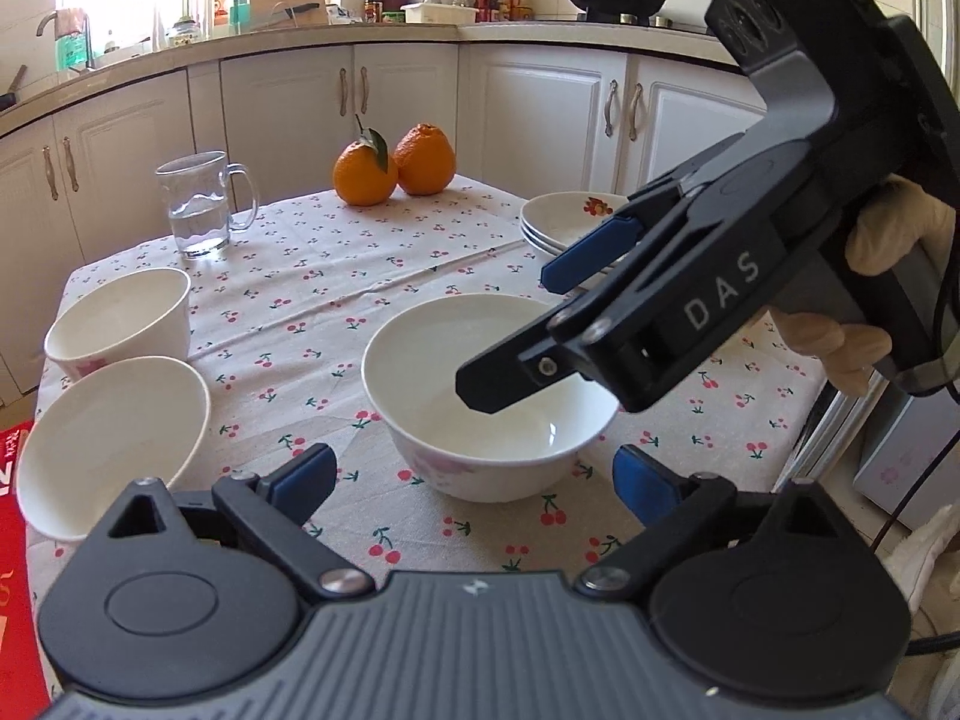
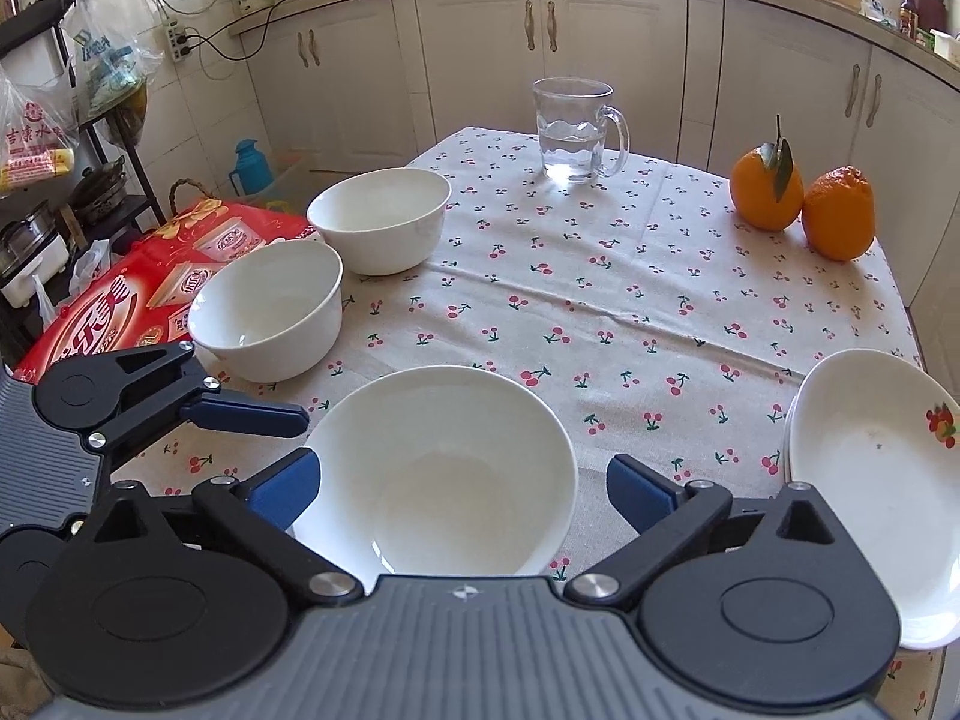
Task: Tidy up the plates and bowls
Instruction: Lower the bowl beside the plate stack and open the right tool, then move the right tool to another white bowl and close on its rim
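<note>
**Closing in on the near bowl**

We are holding the left gripper (image 1: 474, 480) spread apart, empty, beside the near bowl (image 1: 489, 390) mid-table. We are lowering the right gripper (image 2: 462, 489), also spread, over it; we should be pinching one rim squarely.

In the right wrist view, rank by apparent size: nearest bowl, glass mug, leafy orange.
1. Nearest bowl, though closeness to the camera inflates it.
2. Glass mug.
3. Leafy orange, close to the mug; unsure.
</note>
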A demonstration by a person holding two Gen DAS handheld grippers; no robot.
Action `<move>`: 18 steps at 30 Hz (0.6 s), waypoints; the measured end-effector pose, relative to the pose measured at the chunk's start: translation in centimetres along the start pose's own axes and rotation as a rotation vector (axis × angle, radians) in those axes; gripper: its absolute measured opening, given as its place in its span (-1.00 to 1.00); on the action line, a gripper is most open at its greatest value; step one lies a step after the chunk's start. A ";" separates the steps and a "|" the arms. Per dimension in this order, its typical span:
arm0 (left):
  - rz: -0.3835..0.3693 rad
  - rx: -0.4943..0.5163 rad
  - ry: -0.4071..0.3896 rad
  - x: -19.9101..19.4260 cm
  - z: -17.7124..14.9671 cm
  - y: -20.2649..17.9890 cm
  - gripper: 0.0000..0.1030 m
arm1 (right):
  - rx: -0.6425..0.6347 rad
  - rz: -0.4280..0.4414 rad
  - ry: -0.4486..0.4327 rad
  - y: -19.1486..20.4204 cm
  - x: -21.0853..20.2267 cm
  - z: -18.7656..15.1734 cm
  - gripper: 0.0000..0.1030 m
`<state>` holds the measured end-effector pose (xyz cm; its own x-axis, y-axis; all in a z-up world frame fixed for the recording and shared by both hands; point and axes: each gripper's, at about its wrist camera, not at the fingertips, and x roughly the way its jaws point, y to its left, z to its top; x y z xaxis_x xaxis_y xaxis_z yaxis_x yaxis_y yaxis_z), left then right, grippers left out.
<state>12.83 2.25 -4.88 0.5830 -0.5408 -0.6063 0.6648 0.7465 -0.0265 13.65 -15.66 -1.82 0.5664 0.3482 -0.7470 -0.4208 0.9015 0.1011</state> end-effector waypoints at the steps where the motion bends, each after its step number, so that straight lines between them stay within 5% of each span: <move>1: 0.014 -0.007 -0.004 -0.4 -0.1 0.1 0.91 | -0.004 -0.007 0.000 0.2 0.0 0.0 1.00; 18: 0.270 -0.164 -0.009 -4.5 -3.0 4.2 0.91 | -0.130 -0.005 0.010 4.6 0.7 1.3 1.00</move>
<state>11.61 9.03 -4.60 0.7329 -0.3174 -0.6018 0.4018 0.9157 0.0063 13.04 -10.93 -1.02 0.5618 0.3401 -0.7541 -0.5064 0.8622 0.0116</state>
